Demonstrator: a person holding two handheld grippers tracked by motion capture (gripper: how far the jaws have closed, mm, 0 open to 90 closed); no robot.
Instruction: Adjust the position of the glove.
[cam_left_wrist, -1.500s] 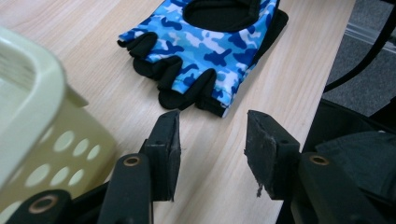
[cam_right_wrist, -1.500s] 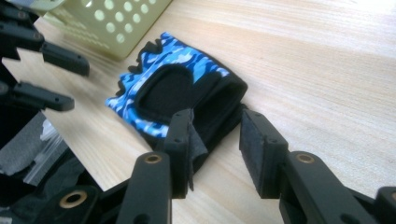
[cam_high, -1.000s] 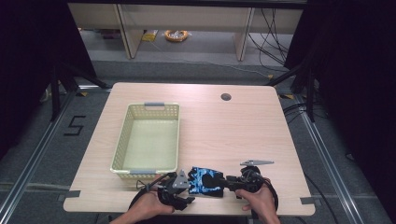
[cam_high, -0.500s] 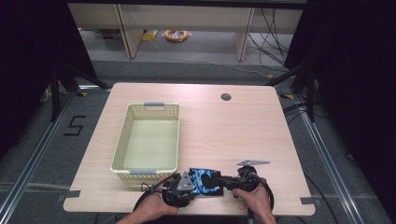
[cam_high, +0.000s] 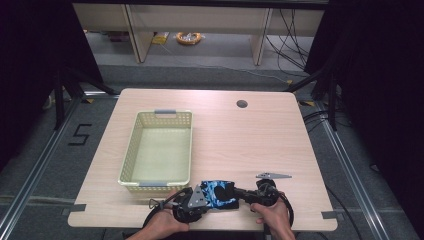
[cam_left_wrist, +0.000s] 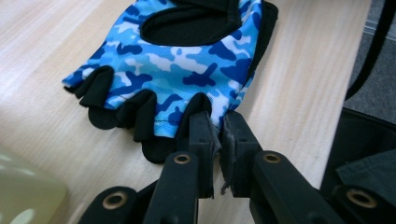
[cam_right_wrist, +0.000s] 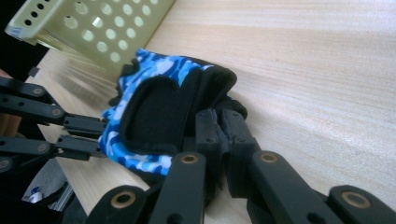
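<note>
A blue camouflage fingerless glove (cam_high: 218, 194) with black trim lies flat near the table's front edge. My left gripper (cam_high: 203, 197) has just been closing and is shut on the glove's finger end; in the left gripper view its jaws (cam_left_wrist: 215, 126) pinch the fabric beside a black finger stub of the glove (cam_left_wrist: 187, 70). My right gripper (cam_high: 239, 192) has also just been closing and is shut on the black cuff edge (cam_right_wrist: 217, 122) of the glove (cam_right_wrist: 154, 107). The left gripper (cam_right_wrist: 100, 133) shows across from it at the glove's other end.
A pale yellow perforated basket (cam_high: 131, 150) stands empty just beyond the glove on the left; its corner (cam_right_wrist: 93, 32) is close behind the glove. The wooden table (cam_high: 260, 145) has a round cable hole (cam_high: 242, 104) at the back right.
Both grippers' jaws have narrowed onto the two ends of the glove. The hands and the glove stay where they were.
</note>
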